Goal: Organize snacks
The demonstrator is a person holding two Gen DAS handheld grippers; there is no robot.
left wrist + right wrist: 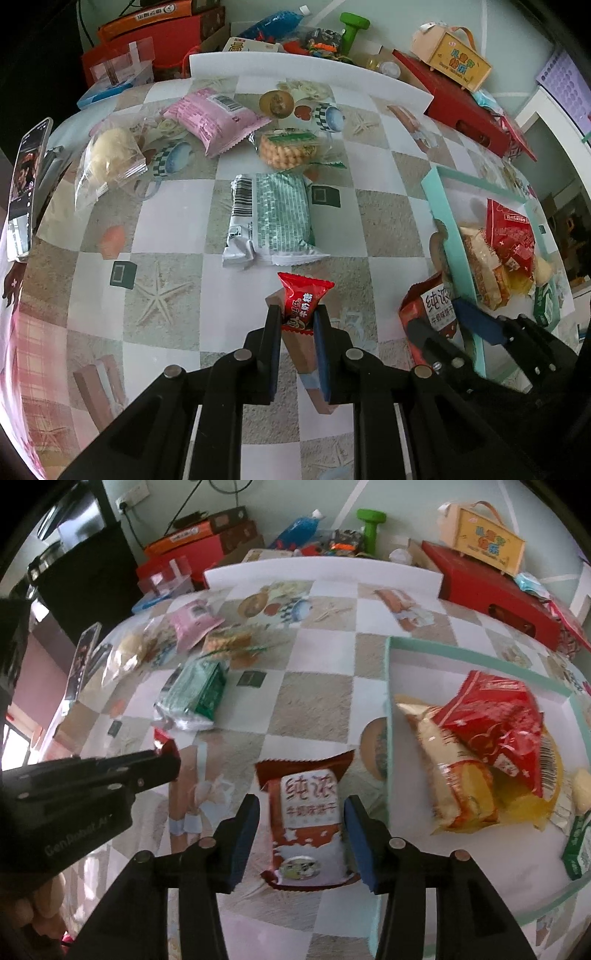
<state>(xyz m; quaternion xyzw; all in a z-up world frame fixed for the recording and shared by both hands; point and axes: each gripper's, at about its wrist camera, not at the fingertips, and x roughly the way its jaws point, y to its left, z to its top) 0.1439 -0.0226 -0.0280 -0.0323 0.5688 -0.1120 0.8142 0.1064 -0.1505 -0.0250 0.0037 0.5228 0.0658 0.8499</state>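
My left gripper (297, 310) is shut on a small red candy (303, 295), which sticks up past its fingertips above the checked tablecloth. My right gripper (303, 805) stands open around a red-and-white biscuit packet (308, 823). A narrow gap shows on each side between the blue pads and the packet. The packet sits just outside the left wall of a teal tray (388, 701). The tray holds a red packet (495, 720), a yellow-orange packet (454, 775) and a small green box (580, 842). The left wrist view shows the right gripper (448, 321), the biscuit packet (432, 306) and the tray (434, 206) at lower right.
Loose on the cloth lie a green packet (280, 218), round biscuits (288, 147), a pink packet (214, 118), a clear bag with a bun (110, 155) and a gold coin (277, 103). A phone (29, 184) leans at the left edge. Boxes (461, 96) crowd the back.
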